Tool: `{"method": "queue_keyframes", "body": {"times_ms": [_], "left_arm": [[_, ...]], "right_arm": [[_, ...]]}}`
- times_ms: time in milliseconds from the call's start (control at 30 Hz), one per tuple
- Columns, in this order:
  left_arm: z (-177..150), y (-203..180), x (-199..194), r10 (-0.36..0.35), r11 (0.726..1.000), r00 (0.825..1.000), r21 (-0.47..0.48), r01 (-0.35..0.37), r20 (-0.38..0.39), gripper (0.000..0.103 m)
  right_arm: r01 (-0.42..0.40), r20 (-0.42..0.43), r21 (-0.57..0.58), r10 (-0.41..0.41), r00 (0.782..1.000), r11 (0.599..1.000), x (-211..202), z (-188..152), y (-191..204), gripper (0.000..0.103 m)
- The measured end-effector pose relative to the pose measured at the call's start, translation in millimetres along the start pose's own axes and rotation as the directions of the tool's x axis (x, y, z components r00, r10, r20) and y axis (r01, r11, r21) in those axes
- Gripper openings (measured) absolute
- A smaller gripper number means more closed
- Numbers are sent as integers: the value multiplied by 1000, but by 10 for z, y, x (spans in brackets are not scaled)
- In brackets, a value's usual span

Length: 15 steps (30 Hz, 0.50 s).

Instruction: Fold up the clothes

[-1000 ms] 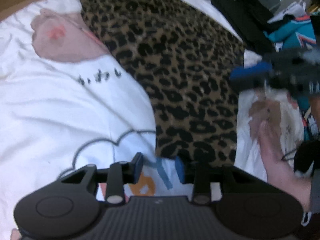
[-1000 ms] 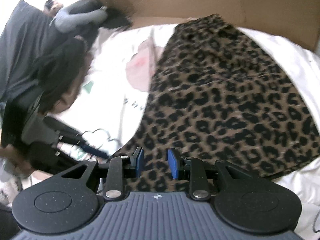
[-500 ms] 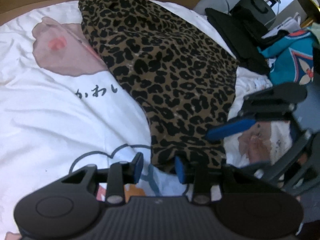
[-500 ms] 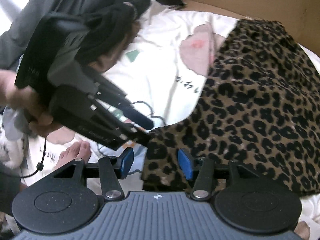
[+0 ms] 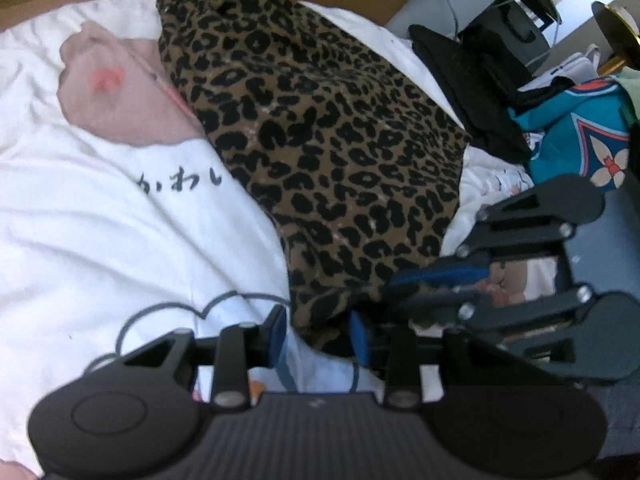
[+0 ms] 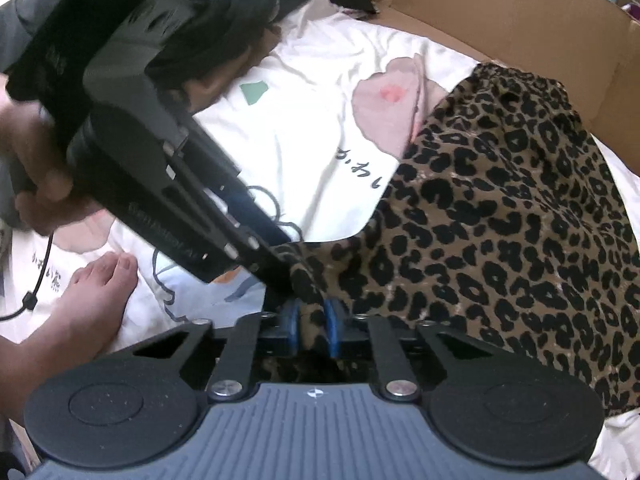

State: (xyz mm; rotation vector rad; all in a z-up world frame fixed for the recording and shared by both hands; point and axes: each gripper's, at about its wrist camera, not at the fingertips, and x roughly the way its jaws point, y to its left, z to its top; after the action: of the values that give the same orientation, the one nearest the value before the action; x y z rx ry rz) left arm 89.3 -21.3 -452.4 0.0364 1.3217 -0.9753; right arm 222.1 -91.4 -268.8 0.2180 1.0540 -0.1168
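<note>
While the leopard skirt lies spread over the white printed sheet, its near corner is at both of my tools. My right tool has its blue pads pressed narrow on a bunch of the skirt's corner, and the cloth stands up between them. My left tool is wide, with the edge of the same corner lying in the gap between its fingers; the pads do not press it. In the right wrist view my left tool comes down from the upper left, and its tip touches the skirt just beside my right pads. My left hand holds its handle at the left edge. A bare foot rests on the sheet near the left side. Behind the skirt a brown cardboard wall stands. In the left wrist view, dark clothes and a teal cloth lie to the right, well apart from the skirt.
</note>
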Motion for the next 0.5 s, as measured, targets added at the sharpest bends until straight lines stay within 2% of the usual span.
{"method": "queue_keyframes", "body": {"times_ms": [100, 167, 200, 233, 267, 300, 333, 500], "left_arm": [[-22, 27, 49, -13, 1000, 1000, -28, 13, -3, 36], [-37, 47, 81, -23, 999, 1000, -48, 23, -5, 36], [-41, 81, 87, -53, 995, 999, -81, 53, 7, 36], [-45, 113, 94, -80, 990, 997, -111, 82, 18, 33], [-48, 116, 114, -75, 990, 997, -118, 75, 9, 28], [-51, 121, 139, -60, 991, 998, -120, 58, -6, 14], [-62, 143, 150, -53, 991, 998, -125, 51, -15, 6], [-118, 214, 88, -58, 987, 998, -148, 55, -14, 4]], "right_arm": [[1, 7, 12, -1, 1000, 1000, -42, 0, -41, 14], [-4, 11, 21, 4, 1000, 1000, -66, -5, -61, 10], [-9, 11, 24, 8, 1000, 1000, -69, -11, -64, 10], [-13, 11, 26, 12, 1000, 1000, -73, -17, -67, 9], [-17, 10, 29, 16, 1000, 999, -76, -23, -69, 9], [-21, 10, 32, 21, 1000, 999, -79, -30, -72, 9], [-25, 10, 35, 25, 1000, 999, -83, -36, -75, 9], [-60, -3, 55, 60, 998, 997, -99, -67, -92, 10]]}}
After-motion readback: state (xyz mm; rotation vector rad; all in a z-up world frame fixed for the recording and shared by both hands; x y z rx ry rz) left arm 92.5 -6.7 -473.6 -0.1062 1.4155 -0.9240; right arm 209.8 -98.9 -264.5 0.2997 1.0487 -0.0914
